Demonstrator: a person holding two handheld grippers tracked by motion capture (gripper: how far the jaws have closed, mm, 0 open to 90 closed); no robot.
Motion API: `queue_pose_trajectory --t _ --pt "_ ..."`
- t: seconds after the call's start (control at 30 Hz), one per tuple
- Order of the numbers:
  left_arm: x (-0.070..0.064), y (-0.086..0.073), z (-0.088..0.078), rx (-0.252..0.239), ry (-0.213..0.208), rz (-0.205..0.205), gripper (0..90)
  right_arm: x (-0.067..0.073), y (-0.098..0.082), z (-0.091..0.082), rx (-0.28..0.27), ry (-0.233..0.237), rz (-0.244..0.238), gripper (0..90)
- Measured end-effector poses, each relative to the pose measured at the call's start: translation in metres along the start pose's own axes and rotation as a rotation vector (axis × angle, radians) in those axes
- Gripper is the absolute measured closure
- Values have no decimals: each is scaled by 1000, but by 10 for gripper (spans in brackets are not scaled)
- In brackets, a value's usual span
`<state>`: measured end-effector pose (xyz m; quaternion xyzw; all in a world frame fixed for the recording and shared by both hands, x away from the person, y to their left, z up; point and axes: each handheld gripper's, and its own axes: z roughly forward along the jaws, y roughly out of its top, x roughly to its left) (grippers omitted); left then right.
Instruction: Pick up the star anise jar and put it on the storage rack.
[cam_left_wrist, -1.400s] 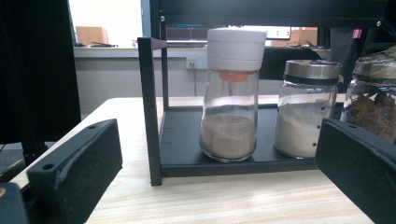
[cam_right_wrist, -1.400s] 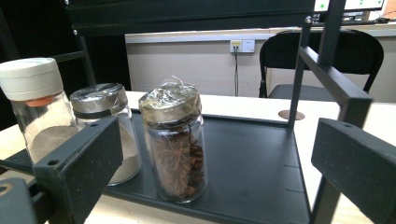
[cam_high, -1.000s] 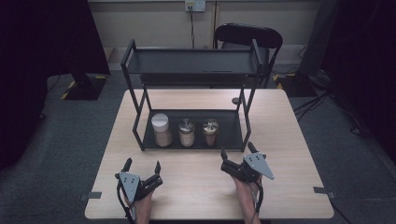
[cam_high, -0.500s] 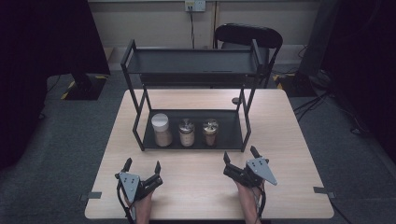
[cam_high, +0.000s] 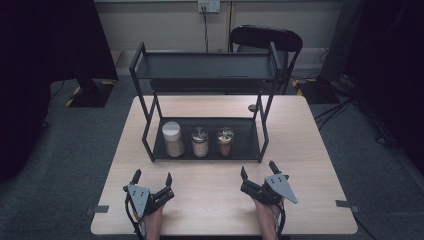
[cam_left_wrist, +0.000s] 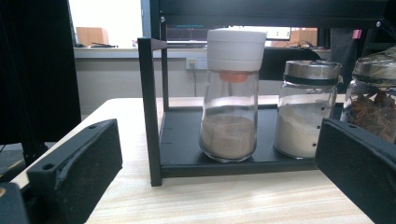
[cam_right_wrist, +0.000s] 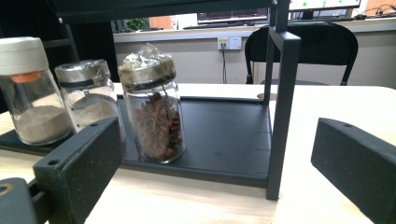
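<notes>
High view is showing the right gripper (cam_high: 258, 172) easing back slightly, jaws spread and empty like the left gripper's (cam_high: 152, 177); 3 jars (cam_high: 200, 141) are sitting untouched on the rack (cam_high: 252, 147), probably awaiting a reach

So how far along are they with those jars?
Barely started, it seems. All three jars, the white-capped jar, the middle jar and the star anise jar, stand on the rack's bottom shelf. The left gripper and right gripper rest open on the table, holding nothing.
</notes>
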<state>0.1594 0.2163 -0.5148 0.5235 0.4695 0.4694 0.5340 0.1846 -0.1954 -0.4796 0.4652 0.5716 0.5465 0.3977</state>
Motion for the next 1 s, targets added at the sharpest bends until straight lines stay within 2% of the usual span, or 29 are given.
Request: queue_pose_trajectory --t 0.5,0.6,1.0 --pt "0 0 0 -1 0 -1 1 -2 -14 -3 8 -3 -4 14" --pt "0 0 0 -1 0 0 1 0 -15 -3 3 -7 -19 14" --pt "0 0 0 -1 1 -1 1 2 -18 -5 -10 -8 -23 14"
